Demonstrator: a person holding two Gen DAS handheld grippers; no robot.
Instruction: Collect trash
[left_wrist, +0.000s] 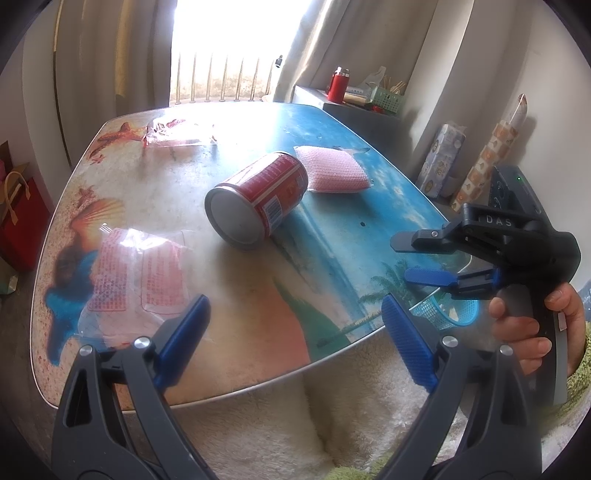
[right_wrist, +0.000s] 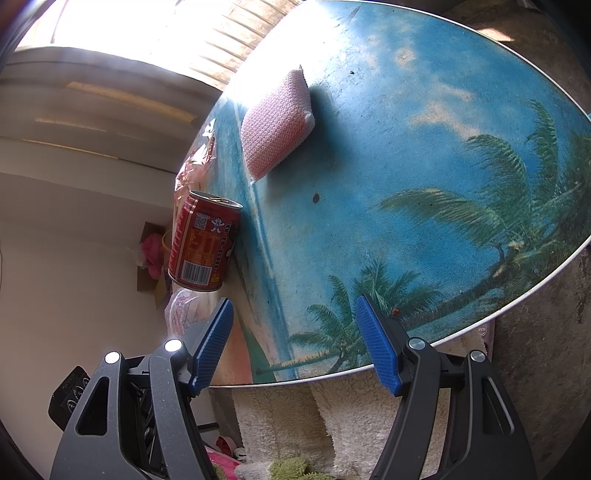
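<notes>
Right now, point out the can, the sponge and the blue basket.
can (left_wrist: 258, 201), left wrist view, its red side.
sponge (right_wrist: 275, 127), right wrist view, its pink top face.
blue basket (left_wrist: 456, 314), left wrist view, its mesh wall.

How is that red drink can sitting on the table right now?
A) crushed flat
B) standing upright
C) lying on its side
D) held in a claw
C: the red can lies tipped over on the table, its round base facing the left wrist camera, next to the pink sponge.

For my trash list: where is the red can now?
In the left wrist view the red can lies on its side mid-table, just before the pink sponge; both grippers are open, apart from it.
</notes>
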